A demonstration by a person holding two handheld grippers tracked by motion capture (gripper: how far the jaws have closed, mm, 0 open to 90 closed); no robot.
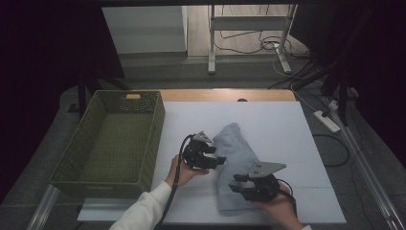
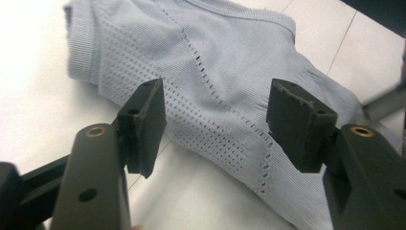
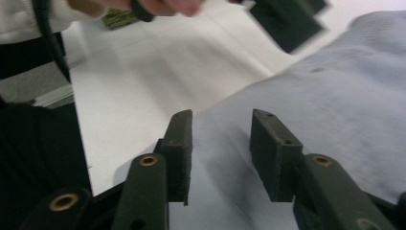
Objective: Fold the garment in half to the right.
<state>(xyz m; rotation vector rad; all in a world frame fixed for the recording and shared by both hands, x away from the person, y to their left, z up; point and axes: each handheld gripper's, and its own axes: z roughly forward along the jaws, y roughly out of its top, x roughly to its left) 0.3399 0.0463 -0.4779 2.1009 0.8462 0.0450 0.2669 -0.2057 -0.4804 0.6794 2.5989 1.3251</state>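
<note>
From the high view, a folded pale-blue garment (image 1: 237, 165) lies on the white tabletop (image 1: 287, 139), its long axis running from the far middle toward the near edge. The left gripper (image 1: 218, 155) hovers at the garment's left edge about halfway along, jaws parted and empty. The right gripper (image 1: 237, 183) sits over the near end, jaws likewise apart with nothing between them. A green woven basket (image 1: 112, 136) stands just left of the tabletop sheet, nearer the left hand.

In the left gripper view, the left gripper (image 2: 215, 127) is released above the garment (image 2: 220, 72), whose perforated knit spreads ahead and beneath.

In the right gripper view, the right gripper (image 3: 220, 148) is also released, with the garment (image 3: 335, 96) directly below and stretching away to the right.
</note>
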